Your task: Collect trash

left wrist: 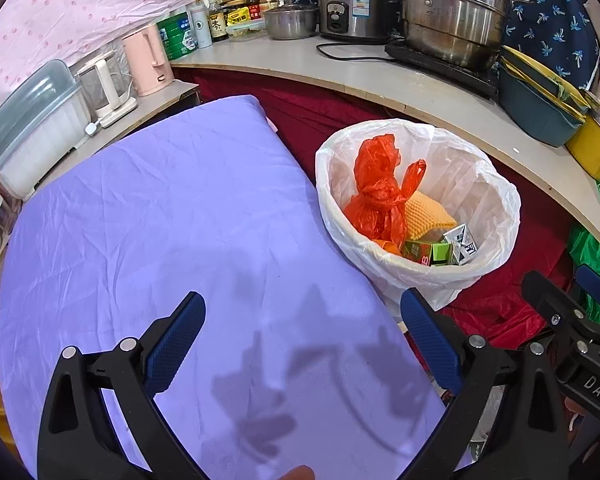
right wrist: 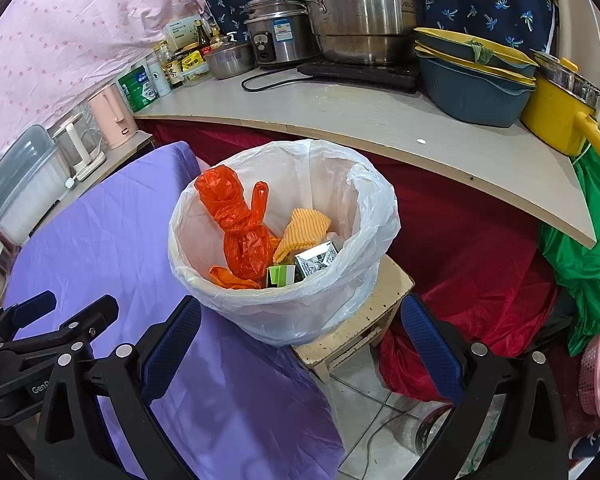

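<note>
Over on the left a purple cloth [left wrist: 148,216] covers the table, creased and bare, and the left gripper [left wrist: 304,344] hangs above it with its 2 blue-padded fingers [left wrist: 172,344] spread wide apart, nothing between them — only shadows fall on the cloth below. Ahead of it and to its right stands the trash bin [left wrist: 496,216], lined with a thin white bag folded over the rim. Inside lie a knotted orange plastic bag [left wrist: 380,196], a yellow ribbed sponge [left wrist: 424,216], a green carton [left wrist: 426,252] and a silver carton [left wrist: 462,240] beside it. The bin sits just off the cloth's right edge, beyond the left gripper's right finger. Further right, the right gripper [right wrist: 300,348] is also released, its jaws held wide and holding nothing; the bin [right wrist: 204,240] is straight in front of it, a little above the gap between its fingers, resting on a small pale stool [right wrist: 364,328]. In the right wrist view the orange bag [right wrist: 236,220] leans on the bin's left wall, the sponge [right wrist: 304,228] and cartons toward the middle. The left gripper [right wrist: 40,332] shows at this view's lower left edge. Behind runs a pale countertop [right wrist: 380,124] — a rice cooker [right wrist: 276,36], a big steel pot [right wrist: 360,8], stacked basins [right wrist: 476,88] and a yellow pot [right wrist: 556,116] stand along it. Red cloth [right wrist: 468,248] hangs below the counter, to the bin's right.
</note>
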A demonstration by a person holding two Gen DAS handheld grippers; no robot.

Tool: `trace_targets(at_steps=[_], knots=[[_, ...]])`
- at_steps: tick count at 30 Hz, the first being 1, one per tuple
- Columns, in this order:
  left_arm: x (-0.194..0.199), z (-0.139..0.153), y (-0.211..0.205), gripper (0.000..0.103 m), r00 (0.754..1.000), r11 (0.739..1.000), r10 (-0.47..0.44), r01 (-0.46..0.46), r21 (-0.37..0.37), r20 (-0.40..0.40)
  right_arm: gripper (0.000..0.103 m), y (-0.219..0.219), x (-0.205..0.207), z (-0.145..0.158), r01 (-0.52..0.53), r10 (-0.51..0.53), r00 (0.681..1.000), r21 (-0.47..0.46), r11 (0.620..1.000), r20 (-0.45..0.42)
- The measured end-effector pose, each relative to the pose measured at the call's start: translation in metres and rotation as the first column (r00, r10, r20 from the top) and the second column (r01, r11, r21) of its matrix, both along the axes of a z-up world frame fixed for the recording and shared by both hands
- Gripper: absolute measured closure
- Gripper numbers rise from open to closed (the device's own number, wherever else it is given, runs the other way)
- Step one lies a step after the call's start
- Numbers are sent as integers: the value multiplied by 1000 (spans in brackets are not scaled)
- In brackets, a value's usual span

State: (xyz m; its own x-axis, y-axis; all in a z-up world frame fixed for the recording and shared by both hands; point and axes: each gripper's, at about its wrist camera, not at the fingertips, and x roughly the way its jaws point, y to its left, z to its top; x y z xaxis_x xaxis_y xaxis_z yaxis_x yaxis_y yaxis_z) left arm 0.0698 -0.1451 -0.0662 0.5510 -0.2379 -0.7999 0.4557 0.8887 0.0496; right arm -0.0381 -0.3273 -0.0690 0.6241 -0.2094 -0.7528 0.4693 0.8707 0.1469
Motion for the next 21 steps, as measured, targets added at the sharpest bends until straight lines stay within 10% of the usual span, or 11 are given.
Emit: trace_targets(at_steps=[21], knots=[[-12,-1,-1,9,1000,1000,-3,3,25,10,6,6,-9,1,-5,5,1000,-30,1000,-6]])
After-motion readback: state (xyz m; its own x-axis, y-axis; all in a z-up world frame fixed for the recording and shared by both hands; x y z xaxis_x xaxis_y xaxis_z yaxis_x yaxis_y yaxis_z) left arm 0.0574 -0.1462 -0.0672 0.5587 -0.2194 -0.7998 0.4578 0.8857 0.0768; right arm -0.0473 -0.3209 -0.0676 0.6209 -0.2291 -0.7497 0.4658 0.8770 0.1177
